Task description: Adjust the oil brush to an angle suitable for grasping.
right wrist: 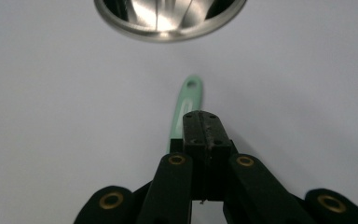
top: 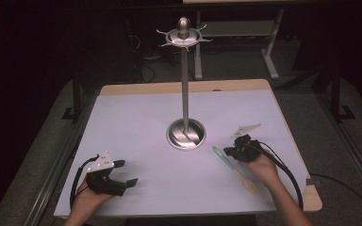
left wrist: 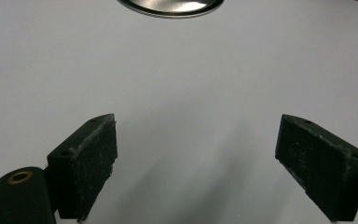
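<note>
Mint-green spatula (top: 233, 165), 1 pc: lies slantwise at lower right of high view, pale blade toward bottom edge, handle w/ hang hole toward frame centre. Handle tip sits just short of stand base.

Steel stand (top: 185, 84), 1 pc: round base at centre of table, tall pole, hook ring + knob at top, upper centre of frame. Hooks approx. 6, hard to count. Nothing hangs on them.

Right gripper (top: 230, 151), 1 pc: jaws fully together over spatula handle; in right gripper view handle (right wrist: 186, 107) runs out from under/beside closed tips. Cannot tell whether handle is pinched or tips merely rest beside it.

Left gripper (top: 126, 172), 1 pc: lower left of high view, jaws wide apart, nothing between, parked on table apart from stand.

Table (top: 136, 117), 1 pc: pale lilac sheet, wood rim at far + right edges.

Risks, as judged:
- Grip near handle end, thin + off-centre; blade end is heavy, so spatula may swing or slip out on lift.
- If tips are shut beside the handle, lift comes up empty.
- Hang hole is small, hooks high; a miss could knock the ring, tip the stand.
- Left gripper is not steadying base, so any knock goes unchecked.
</note>
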Demonstrator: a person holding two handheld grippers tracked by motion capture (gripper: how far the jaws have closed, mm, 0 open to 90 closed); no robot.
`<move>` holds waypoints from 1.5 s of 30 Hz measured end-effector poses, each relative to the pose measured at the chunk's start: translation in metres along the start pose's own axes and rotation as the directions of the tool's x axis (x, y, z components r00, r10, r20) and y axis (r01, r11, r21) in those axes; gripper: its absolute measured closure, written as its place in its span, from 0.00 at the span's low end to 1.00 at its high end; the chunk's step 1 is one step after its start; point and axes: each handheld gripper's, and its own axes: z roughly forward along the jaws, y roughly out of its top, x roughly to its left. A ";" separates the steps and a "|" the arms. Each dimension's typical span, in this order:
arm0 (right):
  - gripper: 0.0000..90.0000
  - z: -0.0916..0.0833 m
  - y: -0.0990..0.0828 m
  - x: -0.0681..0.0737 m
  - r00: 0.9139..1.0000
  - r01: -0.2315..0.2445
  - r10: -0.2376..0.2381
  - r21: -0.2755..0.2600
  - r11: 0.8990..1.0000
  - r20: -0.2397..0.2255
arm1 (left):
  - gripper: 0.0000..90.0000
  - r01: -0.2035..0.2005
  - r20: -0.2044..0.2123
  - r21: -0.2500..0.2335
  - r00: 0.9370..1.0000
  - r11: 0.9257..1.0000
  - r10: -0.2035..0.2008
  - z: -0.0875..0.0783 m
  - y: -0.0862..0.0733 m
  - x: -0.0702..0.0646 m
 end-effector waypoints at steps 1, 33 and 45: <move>1.00 -0.004 -0.004 0.001 1.000 -0.002 0.002 0.001 1.000 -0.003 | 0.14 0.001 -0.001 -0.002 1.000 1.000 -0.001 0.000 0.000 0.000; 1.00 -0.033 -0.053 0.028 0.997 0.047 -0.053 0.115 0.992 0.049 | 0.14 0.000 0.003 0.001 1.000 1.000 0.000 0.002 0.000 -0.002; 1.00 -0.034 -0.052 0.006 0.997 0.025 -0.034 0.114 0.993 0.076 | 0.14 0.004 0.002 0.001 1.000 1.000 -0.004 0.003 0.001 -0.002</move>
